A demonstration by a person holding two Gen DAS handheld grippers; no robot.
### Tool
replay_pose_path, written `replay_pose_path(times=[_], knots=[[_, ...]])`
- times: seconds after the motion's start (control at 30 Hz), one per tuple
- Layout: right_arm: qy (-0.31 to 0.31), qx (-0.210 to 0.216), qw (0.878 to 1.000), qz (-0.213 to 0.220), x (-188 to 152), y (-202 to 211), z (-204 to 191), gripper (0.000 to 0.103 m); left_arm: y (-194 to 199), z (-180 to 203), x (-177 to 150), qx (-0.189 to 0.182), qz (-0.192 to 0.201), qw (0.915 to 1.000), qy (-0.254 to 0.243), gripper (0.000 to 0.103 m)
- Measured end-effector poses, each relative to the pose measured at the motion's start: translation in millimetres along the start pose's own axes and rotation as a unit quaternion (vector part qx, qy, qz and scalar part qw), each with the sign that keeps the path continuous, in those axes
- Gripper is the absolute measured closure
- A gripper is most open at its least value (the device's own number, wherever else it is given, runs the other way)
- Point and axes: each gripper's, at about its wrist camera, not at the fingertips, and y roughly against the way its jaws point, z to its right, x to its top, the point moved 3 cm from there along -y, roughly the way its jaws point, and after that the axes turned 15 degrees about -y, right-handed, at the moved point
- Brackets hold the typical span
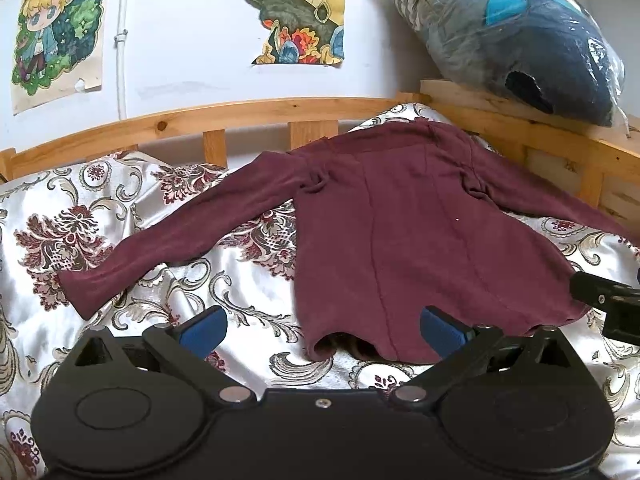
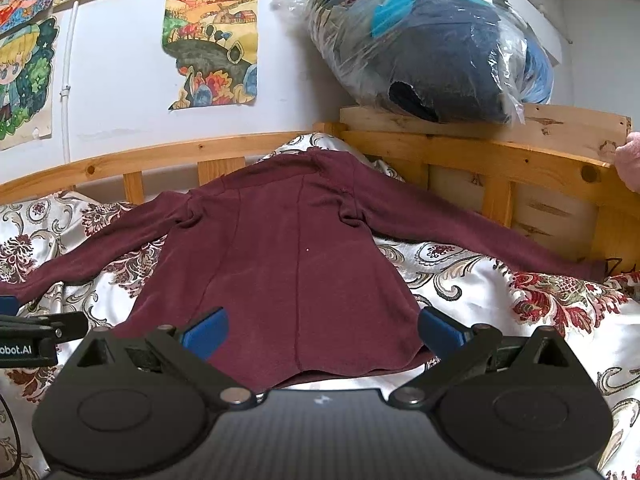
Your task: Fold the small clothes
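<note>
The maroon top point(image 1: 420, 232) lies spread flat on the patterned bedspread point(image 1: 80, 208), sleeves out to both sides. Both the left gripper point(image 1: 323, 328) and right gripper point(image 2: 322, 330) hang wide open near the hem, holding nothing. It looks light and limp, perhaps slippery on satin; pinch at a sleeve cuff or hem corner.

Left gripper point(image 1: 323, 330) held low and level, jaws spread wide, blue pads point(image 1: 204, 330) well apart with nothing between them; right gripper point(image 2: 322, 330) likewise low, jaws wide and gripping nothing; the two sit side by side, each showing at the edge of the other's view
</note>
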Motion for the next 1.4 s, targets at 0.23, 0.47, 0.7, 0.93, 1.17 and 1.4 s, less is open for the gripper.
replay_pose_path(times=[0.23,0.47,0.7,0.93,1.17,1.4], knots=[[-0.002,-0.001,1.0,-0.002,0.0,-0.6,0.4,0.0,0.6,-0.9,-0.3,0.002,0.0,1.0,0.002,0.001],[-0.005,0.0,1.0,-0.004,-0.2,-0.7,1.9,0.0,-1.3,0.0,-0.4,0.001,-0.006,1.0,0.002,0.001],[-0.007,-0.001,1.0,-0.006,-1.0,-0.8,2.3,0.0,-3.1,-0.5,-1.4,0.0,-0.009,1.0,0.003,0.001],[-0.007,-0.001,1.0,-0.006,-0.6,-1.2,3.0,0.0,-3.8,-0.9,-1.6,0.0,-0.009,1.0,0.003,0.001],[-0.008,-0.002,1.0,-0.005,-0.4,-1.4,5.0,0.0,-4.3,-0.9,-3.8,0.002,-0.014,0.9999,-0.001,0.001],[-0.013,-0.002,1.0,-0.009,-1.0,-2.5,6.1,0.0,-6.0,0.4,-3.8,0.003,-0.018,0.9998,-0.002,0.001]])
